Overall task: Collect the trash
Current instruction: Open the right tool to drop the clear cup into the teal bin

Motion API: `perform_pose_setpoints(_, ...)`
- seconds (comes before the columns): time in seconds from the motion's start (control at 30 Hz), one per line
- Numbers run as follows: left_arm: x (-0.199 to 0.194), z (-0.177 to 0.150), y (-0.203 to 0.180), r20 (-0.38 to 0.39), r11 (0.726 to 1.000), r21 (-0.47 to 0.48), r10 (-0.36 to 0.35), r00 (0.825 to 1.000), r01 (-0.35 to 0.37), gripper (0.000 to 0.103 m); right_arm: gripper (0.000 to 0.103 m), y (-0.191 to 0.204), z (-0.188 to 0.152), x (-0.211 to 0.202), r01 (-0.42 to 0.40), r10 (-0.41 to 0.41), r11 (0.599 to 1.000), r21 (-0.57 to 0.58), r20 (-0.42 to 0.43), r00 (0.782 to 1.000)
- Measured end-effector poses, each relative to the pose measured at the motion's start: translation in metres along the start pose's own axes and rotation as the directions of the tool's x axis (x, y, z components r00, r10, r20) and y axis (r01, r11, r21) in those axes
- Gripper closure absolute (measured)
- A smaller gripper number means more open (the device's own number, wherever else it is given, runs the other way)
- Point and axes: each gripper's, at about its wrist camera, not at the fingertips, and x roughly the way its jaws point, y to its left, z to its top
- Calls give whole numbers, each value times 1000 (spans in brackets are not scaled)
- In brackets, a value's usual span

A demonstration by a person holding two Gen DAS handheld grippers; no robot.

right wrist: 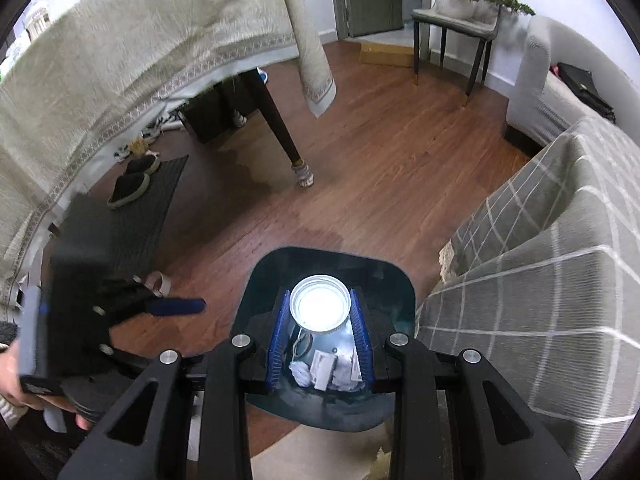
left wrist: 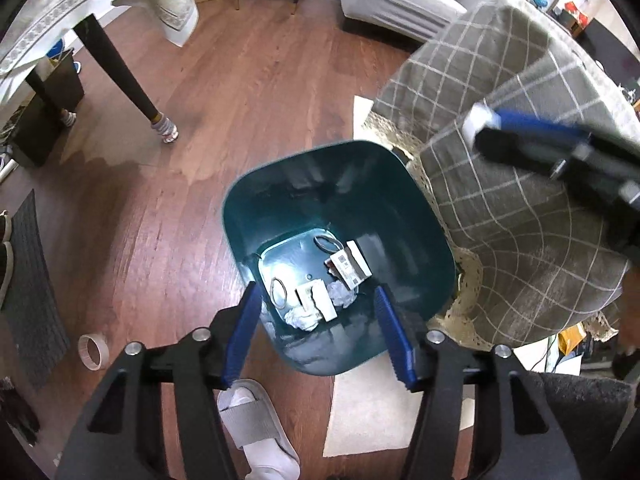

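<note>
A teal bin (left wrist: 304, 176) stands on the wooden floor and holds crumpled paper (left wrist: 340, 294), small printed boxes (left wrist: 348, 266) and thin rings. My left gripper (left wrist: 316, 290) hangs over the bin's near side, open, with nothing between its blue fingers (left wrist: 240, 332). In the right wrist view my right gripper (right wrist: 320, 296) is shut on a round white cup (right wrist: 319, 306) with a silvery rim, held above the bin (right wrist: 384, 280). From the left wrist view the right gripper (left wrist: 486, 120) shows blurred at the upper right, a white thing at its tip.
A grey checked cloth (left wrist: 500, 160) drapes furniture right of the bin. A tape roll (left wrist: 93, 351) lies on the floor to the left, near a dark mat (left wrist: 32, 292). A person's slippered foot (left wrist: 256, 420) stands just before the bin. A dark table leg (left wrist: 120, 76) is farther off.
</note>
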Motion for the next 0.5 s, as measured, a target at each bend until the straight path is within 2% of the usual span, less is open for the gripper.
perform_pose_setpoints(0.17, -21, 6, 9, 58, 1000, -20, -9, 998, 10, 54, 73, 4, -6, 22, 7, -8, 1000, -10, -56, 998)
perform_pose_setpoints(0.3, -41, 13, 13, 107, 999, -36, -35, 994, 39, 64, 73, 7, -13, 41, 19, -21, 1000, -21, -120, 993)
perform_pose_setpoints(0.5, -75, 27, 10, 218, 995, -53, -76, 973, 89, 66, 72, 4, -28, 57, 60, -68, 997, -47, -188, 980)
